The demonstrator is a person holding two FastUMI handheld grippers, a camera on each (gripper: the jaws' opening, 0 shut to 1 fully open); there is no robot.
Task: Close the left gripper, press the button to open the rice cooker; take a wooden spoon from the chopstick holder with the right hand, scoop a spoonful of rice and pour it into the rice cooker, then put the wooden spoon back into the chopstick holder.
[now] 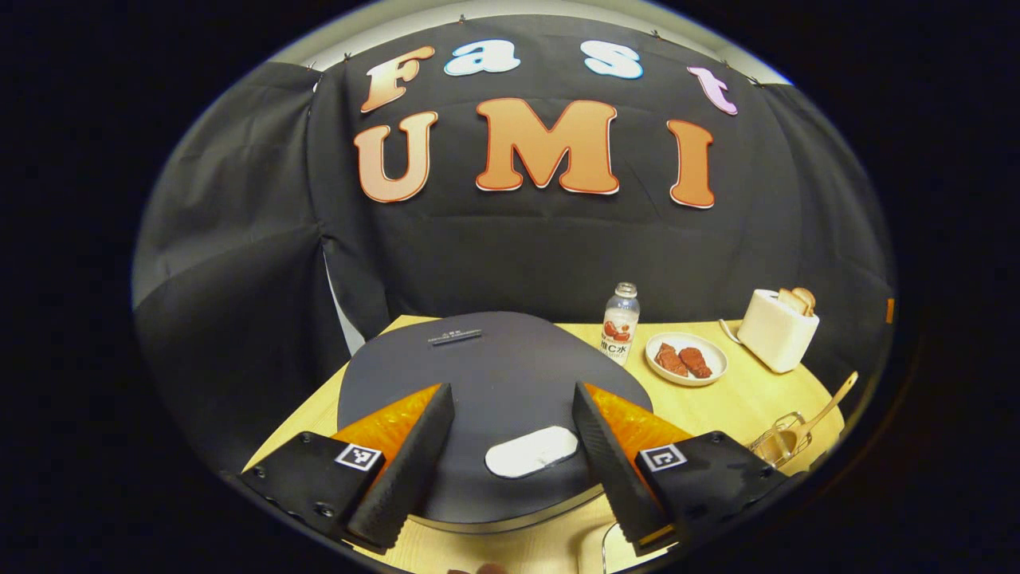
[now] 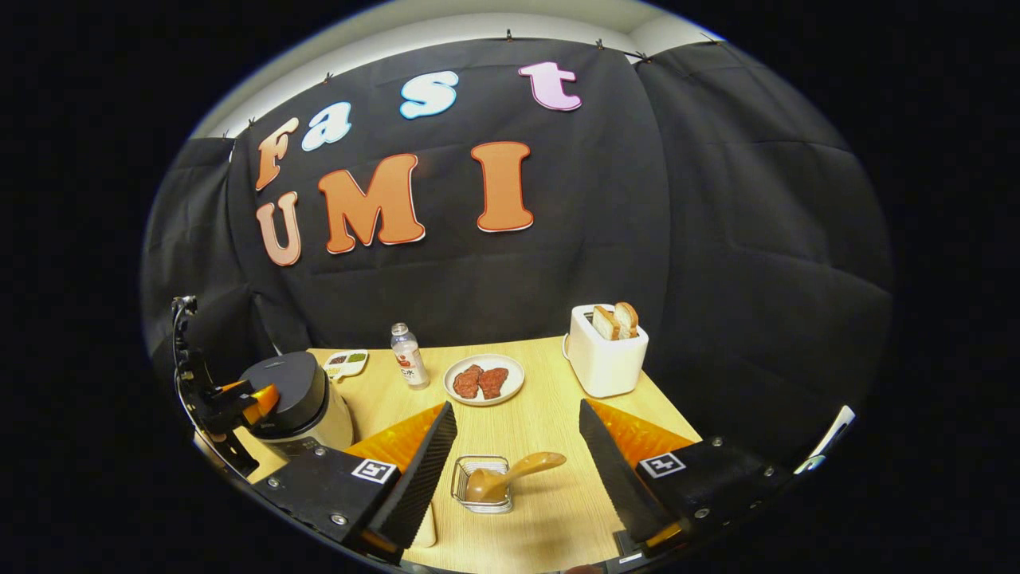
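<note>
In the left gripper view, the left gripper (image 1: 514, 446) hangs right over the rice cooker (image 1: 486, 375). Its lid is down. Its fingers (image 1: 406, 462) are spread wide apart and grasp nothing. The pale button (image 1: 531, 451) sits between them, at 6 o'clock on the lid, so the gripper is lined up with the part that has to be pressed. Closed fingers would make one firm tip for that push. At 4 o'clock, near the surface (image 1: 741, 399) edge, the wooden spoon (image 1: 821, 414) leans in the wire chopstick holder (image 1: 777, 438). A bottle (image 1: 620, 323), a plate of meat (image 1: 686, 359) and a toaster (image 1: 777, 328) stand farther back.

In the right gripper view, the right gripper (image 2: 518, 462) also has its fingers (image 2: 418, 470) spread wide, grasping nothing. The chopstick holder (image 2: 481, 483) sits just ahead between them, with the spoon's handle (image 2: 530, 464) tipped toward 2 o'clock, easy to reach. The rice cooker (image 2: 299, 399) is at 9 o'clock with the left gripper (image 2: 239, 402) over it. There is bare wood between holder and cooker. The holder is close to the near edge, and the toaster (image 2: 606, 355) is at 1 o'clock.
</note>
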